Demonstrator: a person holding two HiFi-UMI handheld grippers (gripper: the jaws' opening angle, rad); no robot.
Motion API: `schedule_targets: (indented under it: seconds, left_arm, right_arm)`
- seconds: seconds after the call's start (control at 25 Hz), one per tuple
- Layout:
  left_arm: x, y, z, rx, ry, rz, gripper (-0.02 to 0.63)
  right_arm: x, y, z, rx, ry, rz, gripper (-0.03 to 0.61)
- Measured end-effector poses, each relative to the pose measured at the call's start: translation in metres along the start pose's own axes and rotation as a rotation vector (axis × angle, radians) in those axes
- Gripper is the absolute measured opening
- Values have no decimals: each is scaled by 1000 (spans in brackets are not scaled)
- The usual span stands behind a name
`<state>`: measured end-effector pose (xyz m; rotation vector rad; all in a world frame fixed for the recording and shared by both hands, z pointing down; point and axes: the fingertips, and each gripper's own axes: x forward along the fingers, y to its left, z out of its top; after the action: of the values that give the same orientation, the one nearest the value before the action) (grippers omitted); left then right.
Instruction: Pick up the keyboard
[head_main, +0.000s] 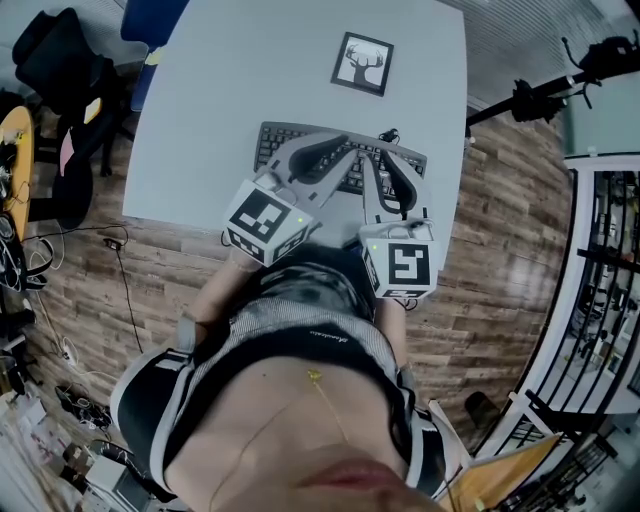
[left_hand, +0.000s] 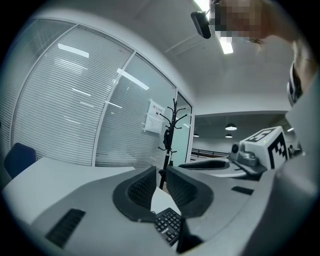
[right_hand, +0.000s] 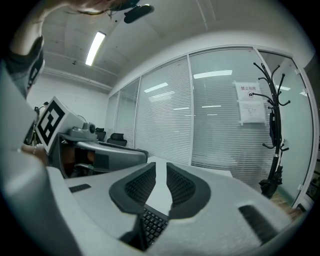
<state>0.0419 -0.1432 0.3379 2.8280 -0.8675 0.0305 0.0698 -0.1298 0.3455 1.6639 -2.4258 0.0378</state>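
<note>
A dark keyboard (head_main: 272, 143) lies near the front edge of the grey table (head_main: 220, 100). Both grippers hover over its near half, pointing away from the person. The left gripper (head_main: 340, 152) sits over the keyboard's middle, and the right gripper (head_main: 385, 165) is just beside it to the right. In the left gripper view, the left gripper (left_hand: 160, 172) has its jaws a narrow gap apart with nothing between them, and keyboard keys (left_hand: 168, 225) show below. The right gripper (right_hand: 161, 170) looks the same in its own view, with keys (right_hand: 152, 225) beneath it.
A framed deer picture (head_main: 362, 63) lies on the table behind the keyboard. A small cable end (head_main: 388, 135) sits at the keyboard's back edge. Black chairs (head_main: 60, 60) stand left of the table, a boom stand (head_main: 540, 95) to its right, and a coat stand (left_hand: 172, 130) by the glass wall.
</note>
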Motion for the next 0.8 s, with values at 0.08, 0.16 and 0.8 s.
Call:
schedule_targets:
  seconds: [0.08, 0.16, 0.8]
  left_arm:
    - [0, 0, 0, -2, 1, 0, 40]
    - [0, 1, -1, -2, 3, 2, 40]
    - [3, 23, -21, -29, 50, 48, 40]
  right_arm:
    - [0, 0, -1, 1, 2, 0, 69]
    - [1, 0, -1, 1, 4, 1, 69]
    - [4, -20, -34, 7, 82, -50, 64]
